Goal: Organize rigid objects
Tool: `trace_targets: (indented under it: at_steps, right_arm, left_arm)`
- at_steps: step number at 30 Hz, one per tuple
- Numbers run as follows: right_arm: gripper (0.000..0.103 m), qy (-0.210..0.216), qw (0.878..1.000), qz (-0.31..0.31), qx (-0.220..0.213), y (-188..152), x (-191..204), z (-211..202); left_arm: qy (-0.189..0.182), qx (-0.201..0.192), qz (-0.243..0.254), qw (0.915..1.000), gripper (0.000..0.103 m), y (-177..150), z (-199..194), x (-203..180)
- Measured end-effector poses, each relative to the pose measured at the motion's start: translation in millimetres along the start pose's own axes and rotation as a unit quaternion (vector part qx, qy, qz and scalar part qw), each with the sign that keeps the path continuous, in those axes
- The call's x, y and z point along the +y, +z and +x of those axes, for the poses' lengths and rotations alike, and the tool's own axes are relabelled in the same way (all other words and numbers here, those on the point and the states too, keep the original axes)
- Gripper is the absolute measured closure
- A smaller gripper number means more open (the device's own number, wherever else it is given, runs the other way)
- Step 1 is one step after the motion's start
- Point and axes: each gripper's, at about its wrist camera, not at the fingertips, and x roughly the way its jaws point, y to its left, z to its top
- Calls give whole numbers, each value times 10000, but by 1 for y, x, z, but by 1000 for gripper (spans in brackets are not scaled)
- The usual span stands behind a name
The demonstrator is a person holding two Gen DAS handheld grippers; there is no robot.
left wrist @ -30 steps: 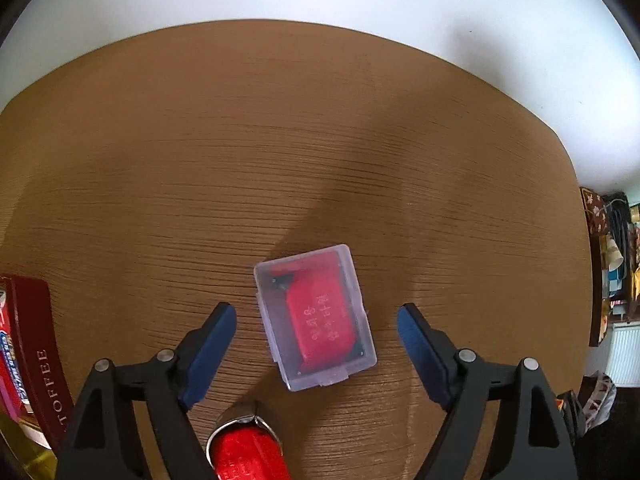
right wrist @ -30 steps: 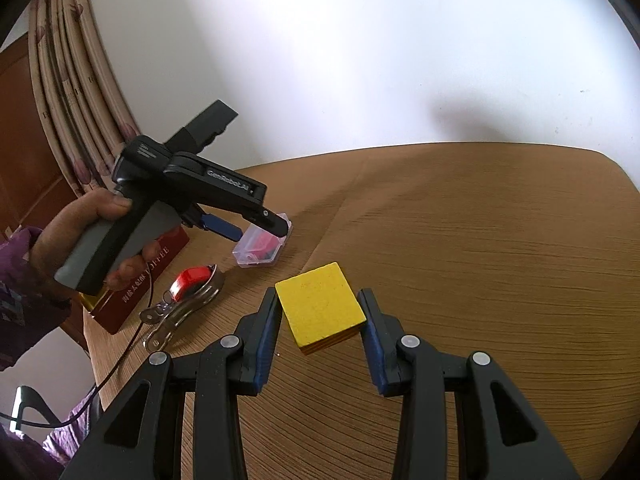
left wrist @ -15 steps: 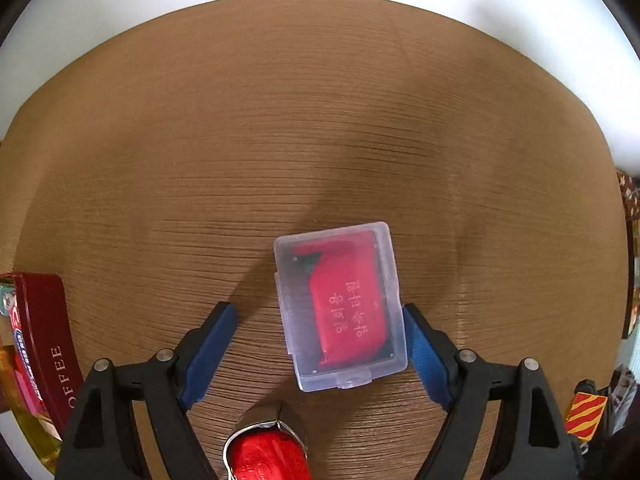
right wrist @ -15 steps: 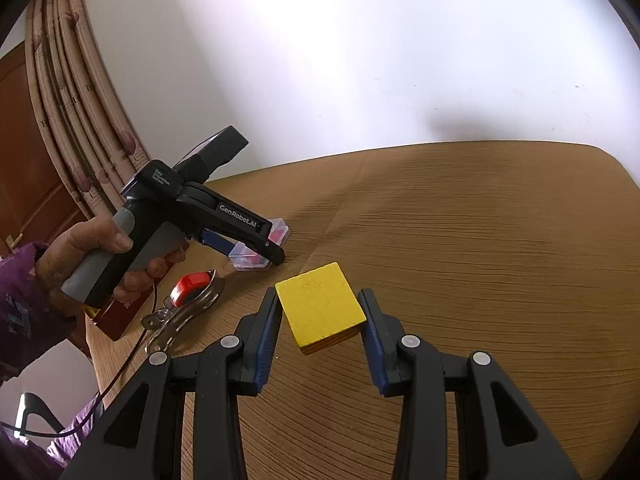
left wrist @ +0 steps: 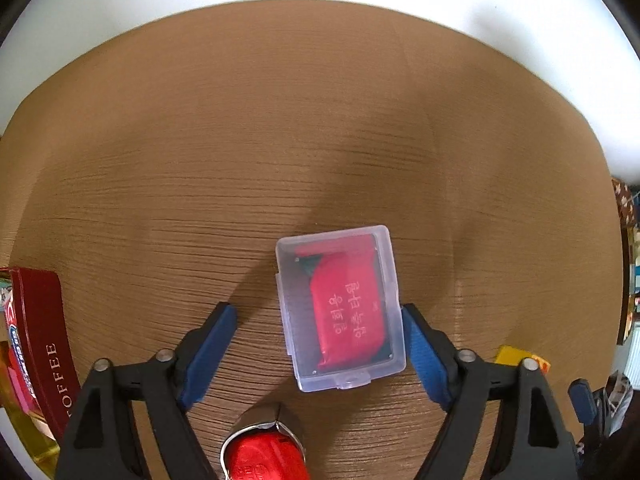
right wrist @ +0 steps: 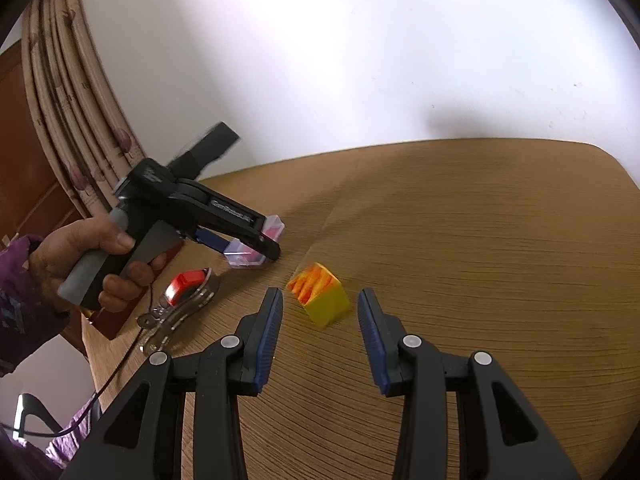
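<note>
A clear plastic box [left wrist: 339, 308] with a red packet inside lies on the brown table [left wrist: 280, 120]. My left gripper [left wrist: 316, 320] is open around it; the right finger touches the box's side, the left finger stands apart. The box also shows in the right wrist view [right wrist: 256, 248], partly hidden by the left gripper [right wrist: 276, 250]. My right gripper [right wrist: 320, 312] is open and empty. A yellow block [right wrist: 322, 300] with an orange-streaked face lies tilted on the table between and just beyond its fingertips. The block shows in the left wrist view [left wrist: 510, 356].
A red-capped metal tool with keys [right wrist: 180, 300] lies left of the block; its red cap shows in the left wrist view [left wrist: 266, 456]. A dark red toffee box [left wrist: 44, 344] stands at the table's left edge. A curtain [right wrist: 72, 112] hangs behind.
My right gripper has opened and let go of the yellow block, which now rests tilted on the table. My left gripper has moved closer around the clear box.
</note>
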Motion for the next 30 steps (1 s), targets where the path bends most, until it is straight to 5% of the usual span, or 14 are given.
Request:
trace_targets:
  at_steps: [1, 11, 14, 18, 23, 25, 28, 30]
  right_arm:
    - [65, 14, 10000, 8, 54, 0, 0, 2]
    - [62, -39, 9992, -208, 334, 6, 8, 11]
    - [55, -72, 9985, -28, 550, 10, 12, 22]
    - [26, -501, 9975, 104, 494, 17, 26, 30]
    - [24, -985, 9940, -2, 483, 23, 39, 46]
    - [28, -1212, 9910, 34, 569, 20, 39, 56]
    - [67, -1300, 9882, 190, 789, 16, 32, 68]
    - [71, -1359, 9866, 236, 873, 13, 29, 71]
  left_arm:
    - [85, -100, 44, 9999, 47, -1, -5, 0]
    - [-289, -458, 162, 9984, 48, -15, -25, -3]
    - [-437, -639, 115, 9969, 48, -18, -44, 2]
    - [-663, -899, 7, 9937, 48, -32, -72, 12]
    - [-822, -1096, -101, 9905, 48, -62, -97, 31]
    - [-805, -1184, -135, 9896, 48, -66, -103, 49]
    - [-786, -1315, -244, 9879, 48, -75, -119, 74]
    - [-755, -1369, -351, 9871, 48, -88, -130, 92]
